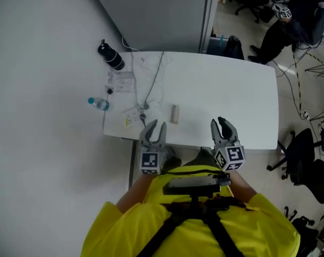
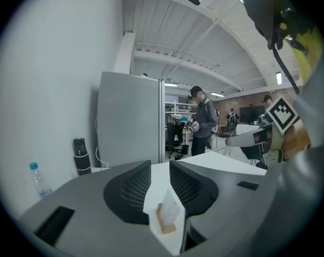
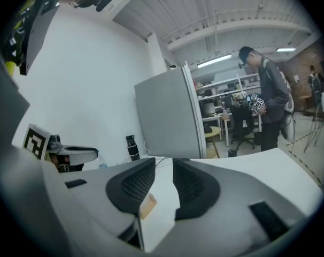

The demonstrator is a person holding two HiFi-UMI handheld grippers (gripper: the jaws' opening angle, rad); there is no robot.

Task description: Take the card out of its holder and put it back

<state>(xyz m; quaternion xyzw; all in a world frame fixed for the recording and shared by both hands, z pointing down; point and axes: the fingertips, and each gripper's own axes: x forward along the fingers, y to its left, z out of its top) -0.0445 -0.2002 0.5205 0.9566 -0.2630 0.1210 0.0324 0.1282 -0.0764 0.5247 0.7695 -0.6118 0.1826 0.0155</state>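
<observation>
Pale card (image 2: 171,206) upright in small wooden holder (image 2: 166,228), on white table (image 1: 226,90)

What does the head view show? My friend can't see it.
A small card holder stands on a white table, near its front edge. Nearer the camera, the left gripper and right gripper hover open and empty, held by a person in yellow.

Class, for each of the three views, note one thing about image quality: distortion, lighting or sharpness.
Head view: soft even light, white table almost washed out, no hard shadows. Left gripper view: fisheye bending, black corners, card holder fairly sharp. Right gripper view: same bending, bright ceiling lamp strip.
</observation>
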